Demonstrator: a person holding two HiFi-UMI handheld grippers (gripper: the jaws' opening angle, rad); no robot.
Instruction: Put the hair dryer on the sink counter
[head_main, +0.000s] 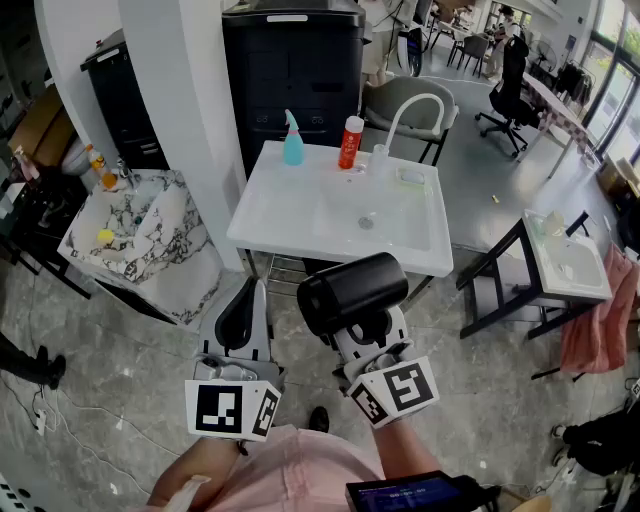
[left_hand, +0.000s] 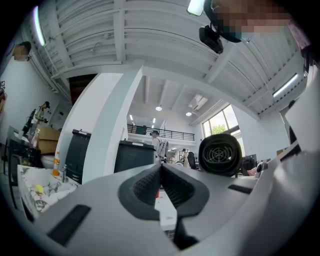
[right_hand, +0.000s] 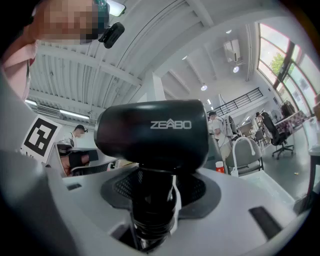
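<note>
Black cylindrical plastic hair dryer (head_main: 352, 293) | lower centre of head view, handle pinched in right gripper (head_main: 362, 328), carried off any surface | white rectangular sink counter (head_main: 300, 215), frame centre, not yet reached | left gripper (head_main: 245, 300) pressed together, empty | placement outstanding.

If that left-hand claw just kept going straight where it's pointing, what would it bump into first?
Probably the front edge of the white sink, which lies straight ahead of the shut left gripper; depth is hard to judge.
</note>
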